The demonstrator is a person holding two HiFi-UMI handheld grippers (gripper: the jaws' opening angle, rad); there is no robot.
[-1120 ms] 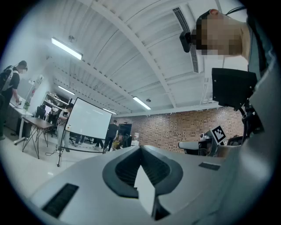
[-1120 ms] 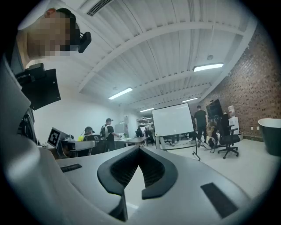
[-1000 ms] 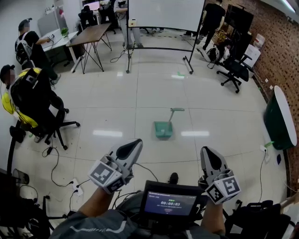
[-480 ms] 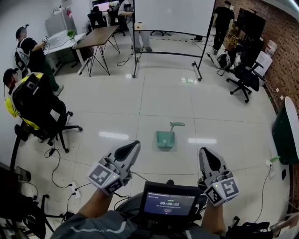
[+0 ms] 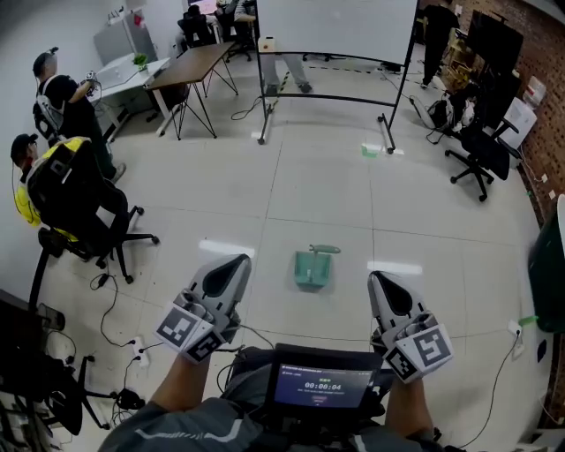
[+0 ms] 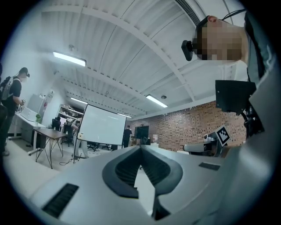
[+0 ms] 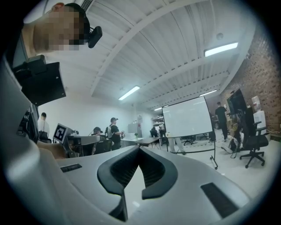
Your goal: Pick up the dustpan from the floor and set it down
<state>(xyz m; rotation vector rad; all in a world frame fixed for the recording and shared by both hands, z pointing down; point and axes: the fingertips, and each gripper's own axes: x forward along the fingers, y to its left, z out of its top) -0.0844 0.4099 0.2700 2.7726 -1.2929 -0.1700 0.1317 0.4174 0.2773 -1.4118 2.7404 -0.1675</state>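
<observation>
Left gripper: jaws together, nothing between them (the left gripper view shows the tips meeting). Right gripper: same, closed and empty. Both are held level, pointing out over the floor.

Dustpan: green, lying on the white tile floor. In the head view it sits between the two gripper tips, down low, and neither gripper touches it. Its handle lies across its far edge.

- Near side of the dustpan: small screen at the person's chest, between the forearms.
- Left of the dustpan: seated person in yellow and black on an office chair; cables on the floor nearer the camera.
- Beyond the dustpan: whiteboard on a stand, with a green floor mark by its right foot.
- Far right of the dustpan: black office chair by the brick wall.
</observation>
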